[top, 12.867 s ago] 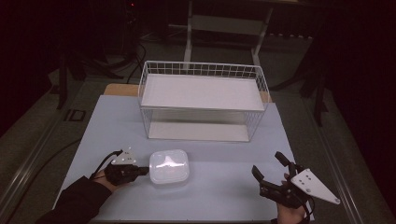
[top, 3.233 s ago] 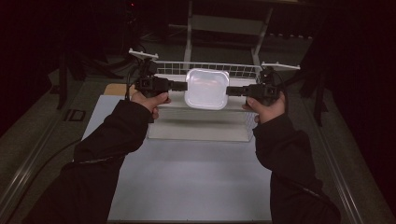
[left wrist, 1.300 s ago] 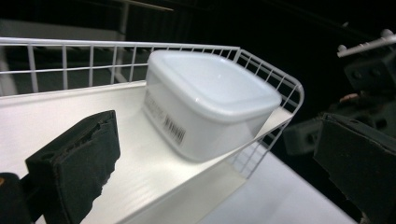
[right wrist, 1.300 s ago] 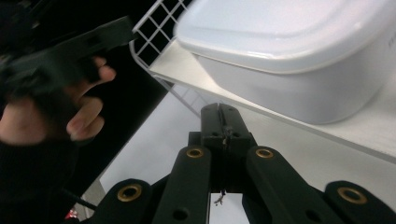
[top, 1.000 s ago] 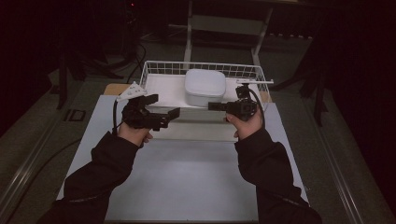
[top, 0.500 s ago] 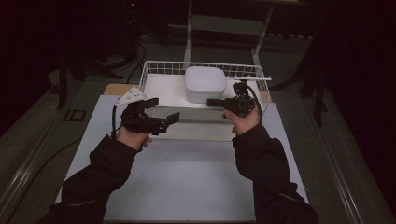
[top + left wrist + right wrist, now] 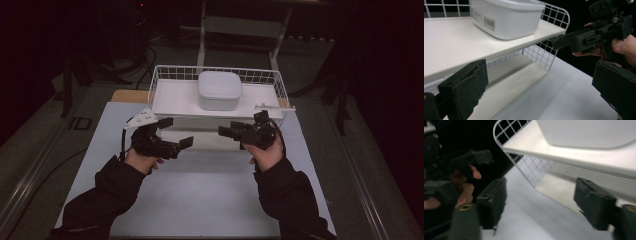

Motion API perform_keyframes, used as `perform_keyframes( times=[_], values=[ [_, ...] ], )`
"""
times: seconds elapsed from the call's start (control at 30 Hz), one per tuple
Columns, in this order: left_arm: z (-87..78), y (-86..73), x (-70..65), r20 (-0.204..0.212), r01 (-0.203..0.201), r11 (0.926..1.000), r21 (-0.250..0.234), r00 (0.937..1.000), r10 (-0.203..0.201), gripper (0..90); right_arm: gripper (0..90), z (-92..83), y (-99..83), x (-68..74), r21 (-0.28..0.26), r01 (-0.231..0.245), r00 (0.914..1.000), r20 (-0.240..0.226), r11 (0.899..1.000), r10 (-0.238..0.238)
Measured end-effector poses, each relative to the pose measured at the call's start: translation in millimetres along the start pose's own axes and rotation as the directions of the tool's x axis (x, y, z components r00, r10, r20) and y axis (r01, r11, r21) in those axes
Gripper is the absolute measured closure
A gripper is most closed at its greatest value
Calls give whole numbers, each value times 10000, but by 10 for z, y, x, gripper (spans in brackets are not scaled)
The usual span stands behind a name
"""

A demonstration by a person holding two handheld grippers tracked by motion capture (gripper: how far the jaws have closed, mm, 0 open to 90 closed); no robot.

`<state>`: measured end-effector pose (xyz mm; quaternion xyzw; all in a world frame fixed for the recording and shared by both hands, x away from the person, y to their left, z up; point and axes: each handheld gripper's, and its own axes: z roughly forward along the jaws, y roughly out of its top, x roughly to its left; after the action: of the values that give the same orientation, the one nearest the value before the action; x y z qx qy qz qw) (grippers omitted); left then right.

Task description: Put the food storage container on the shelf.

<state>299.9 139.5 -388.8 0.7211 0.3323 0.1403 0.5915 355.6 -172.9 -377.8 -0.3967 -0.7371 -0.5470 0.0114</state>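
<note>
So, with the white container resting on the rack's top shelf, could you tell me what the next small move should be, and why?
Probably draw both tools back toward the near table edge. The white container sits squarely on the rack's top shelf. The left tool and the right tool, whose jaws have just been opening, are both open, empty and clear of it, so nothing seems left to place.

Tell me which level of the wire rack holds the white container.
The upper shelf of the wire rack holds the white container, toward the back. The lower shelf beneath it lies bare.
</note>
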Motion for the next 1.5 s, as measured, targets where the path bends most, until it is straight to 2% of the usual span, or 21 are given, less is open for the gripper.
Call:
perform_keyframes(
  times=[0.1,0.17,0.3,0.37,0.43,0.5,0.63,0.73,0.9,1.0,1.2,1.27,1.37,1.5],
  values=[
    [-7,-81,-49,59,-224,9997,-67,9997,224,2,205,-43,-147,-8,-205,552,9981,279,9983,-546],
    [-3,-139,-73,150,-344,9994,-13,9993,344,2,205,-64,-228,-21,-260,716,9968,376,9971,-706],
    [14,-269,-105,285,-497,9986,191,9984,491,2,189,-88,-438,-54,-106,1414,9880,643,9899,-1405],
    [22,-323,-110,320,-548,9982,245,9980,540,2,187,-97,-524,-73,-59,1566,9844,817,9876,-1556],
    [33,-385,-118,381,-565,9979,326,9977,552,2,182,-109,-614,-99,-25,1679,9829,766,9858,-1672],
    [42,-446,-121,472,-589,9974,408,9973,569,2,182,-131,-706,-119,-15,1887,9774,973,9820,-1877],
    [41,-558,-130,570,-702,9963,494,9961,674,2,180,-191,-829,-153,-129,1999,9744,1079,9797,-1974],
    [29,-644,-133,721,-630,9968,490,9956,594,2,178,-227,-910,-166,13,2210,9668,1311,9753,-2193],
    [14,-791,-143,698,-620,9957,693,9959,572,2,180,-315,-1032,-182,-202,2316,9622,1522,9726,-2259],
    [9,-904,-135,744,-526,9954,795,9961,467,2,181,-355,-1129,-192,-41,2432,9569,1645,9700,-2392],
    [-40,-1080,-82,630,-534,9935,1001,9969,473,2,181,-416,-1322,-257,162,2181,9614,1684,9758,-2176],
    [-72,-1114,-66,518,-607,9934,969,9971,559,2,181,-441,-1378,-272,292,2173,9594,1779,9757,-2190],
    [-130,-1179,-25,443,-513,9948,877,9979,476,2,183,-474,-1440,-299,395,2177,9553,1962,9752,-2212],
    [-181,-1259,4,336,-477,9946,920,9984,448,2,184,-510,-1490,-377,371,2004,9575,2043,9790,-2037]
  ],
)
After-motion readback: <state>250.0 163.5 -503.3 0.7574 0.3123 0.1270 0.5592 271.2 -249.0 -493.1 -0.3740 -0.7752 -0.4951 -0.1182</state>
